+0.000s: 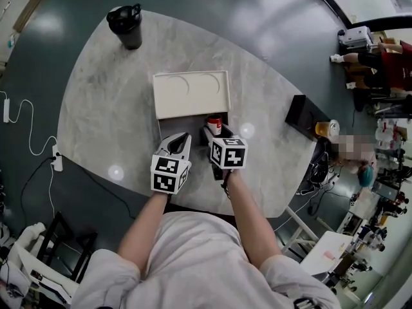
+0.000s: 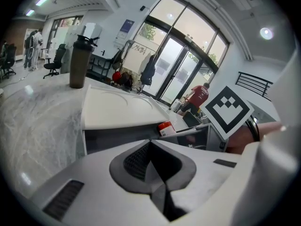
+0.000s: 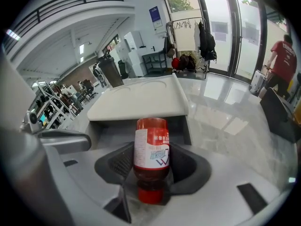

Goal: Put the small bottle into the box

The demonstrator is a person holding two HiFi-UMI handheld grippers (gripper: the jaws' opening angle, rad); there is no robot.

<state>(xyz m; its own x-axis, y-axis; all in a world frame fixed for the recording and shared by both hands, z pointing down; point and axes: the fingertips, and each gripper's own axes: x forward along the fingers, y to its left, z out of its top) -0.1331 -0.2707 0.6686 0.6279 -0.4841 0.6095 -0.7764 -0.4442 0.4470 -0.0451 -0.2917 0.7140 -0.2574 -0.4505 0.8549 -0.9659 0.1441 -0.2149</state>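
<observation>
Well, the left gripper (image 1: 179, 144) sits closed and empty beside the box (image 1: 191, 95). The right gripper (image 3: 151, 169) clamps the bottle (image 3: 151, 147) low on its body, at the box's front. It looks light, stiff and slick (the label helps). Only the right gripper view shows its cap.

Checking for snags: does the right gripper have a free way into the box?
Likely yes: the right gripper, shut on the small bottle, sits at the open box, lid folded back, left gripper aside.
</observation>
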